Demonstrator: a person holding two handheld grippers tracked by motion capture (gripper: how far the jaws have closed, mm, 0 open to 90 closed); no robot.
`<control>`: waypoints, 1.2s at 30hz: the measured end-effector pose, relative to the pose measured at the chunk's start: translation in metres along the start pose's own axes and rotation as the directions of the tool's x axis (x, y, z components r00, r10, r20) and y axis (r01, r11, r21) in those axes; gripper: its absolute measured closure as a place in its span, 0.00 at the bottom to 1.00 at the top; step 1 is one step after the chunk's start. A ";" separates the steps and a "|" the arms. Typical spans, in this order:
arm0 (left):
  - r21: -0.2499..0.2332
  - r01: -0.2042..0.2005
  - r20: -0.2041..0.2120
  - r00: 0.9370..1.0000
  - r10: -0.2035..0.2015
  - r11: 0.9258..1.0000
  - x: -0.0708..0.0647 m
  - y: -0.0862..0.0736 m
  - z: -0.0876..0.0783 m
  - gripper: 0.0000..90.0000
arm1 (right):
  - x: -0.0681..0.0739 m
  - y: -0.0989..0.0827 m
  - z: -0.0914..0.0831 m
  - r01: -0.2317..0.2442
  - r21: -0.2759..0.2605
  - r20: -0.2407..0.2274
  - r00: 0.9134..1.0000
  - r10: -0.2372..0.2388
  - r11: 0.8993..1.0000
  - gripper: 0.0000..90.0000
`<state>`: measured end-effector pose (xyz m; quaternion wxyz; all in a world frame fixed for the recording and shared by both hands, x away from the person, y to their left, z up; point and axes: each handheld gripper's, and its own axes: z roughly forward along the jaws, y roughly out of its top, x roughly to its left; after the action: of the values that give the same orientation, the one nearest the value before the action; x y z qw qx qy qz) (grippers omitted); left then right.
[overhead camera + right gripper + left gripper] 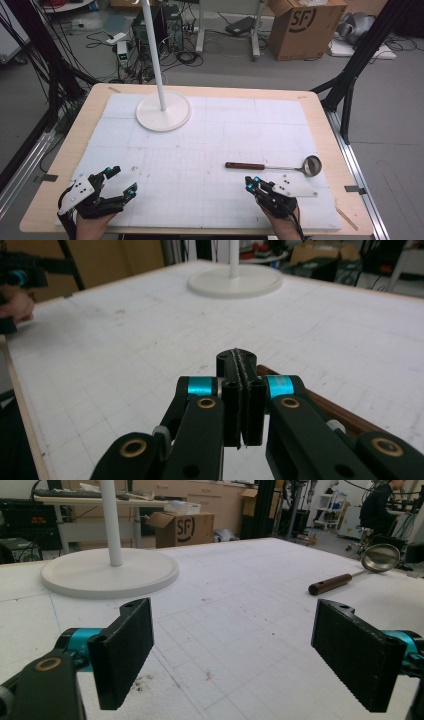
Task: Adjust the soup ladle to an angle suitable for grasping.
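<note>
So the ladle is lying flat on the white foam sheet that covers most of the bench, over toward the right edge and a bit nearer the front edge than the back. Dark wooden handle points toward the left edge, thin metal shaft runs to the shiny bowl, which ends up close to the sheet's right border. From the left tool's camera you can see it too, bowl tipped up and catching the light.

Right tool sits just in front of the handle end, near the front edge, held in the person's right hand. Its jaws are clenched tight together with nothing between them, which is super clear in the right gripper view. In that view a brown strip runs behind and to the side of the jaws; it looks like the ladle handle, but most of it is hidden by the tool, so I'm not 100% on whether they touch.

Left tool is way over at the front left corner, well apart from the ladle, held in the left hand. Its jaws are spread wide, released, just bare sheet between the two black pads.

Further back, a white lamp-style stand with a round base and upright pole sits near the back edge, left of centre. Off the bench on the floor there's a cardboard box and a tangle of cables.
</note>
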<state>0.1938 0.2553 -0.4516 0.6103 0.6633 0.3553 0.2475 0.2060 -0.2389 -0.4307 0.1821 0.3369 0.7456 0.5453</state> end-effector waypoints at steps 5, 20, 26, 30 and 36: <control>0.000 -0.002 -0.001 1.000 0.002 1.000 0.001 0.000 -0.001 0.20 | -0.002 0.005 0.023 0.007 0.076 -0.032 0.999 -0.005 0.997 0.99; -0.011 0.005 0.004 1.000 -0.005 1.000 0.001 0.001 -0.002 0.20 | -0.025 0.012 0.070 -0.126 0.278 -0.110 0.981 0.162 0.952 1.00; -0.015 0.007 0.008 1.000 -0.006 1.000 0.000 0.001 -0.002 0.20 | -0.032 0.009 0.082 -0.139 0.328 -0.109 0.977 0.184 0.934 1.00; -0.011 0.005 0.009 1.000 -0.005 1.000 0.000 0.001 -0.002 0.20 | -0.035 0.006 0.090 -0.135 0.362 -0.089 0.980 0.178 0.922 1.00; -0.013 0.005 0.010 1.000 -0.005 1.000 -0.001 0.001 -0.001 0.21 | -0.041 0.010 0.104 -0.152 0.426 -0.029 0.983 0.182 0.892 1.00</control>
<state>0.1925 0.2557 -0.4503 0.6169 0.6598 0.3523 0.2449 0.3045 -0.1936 -0.4608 0.0316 0.4123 0.8199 0.3960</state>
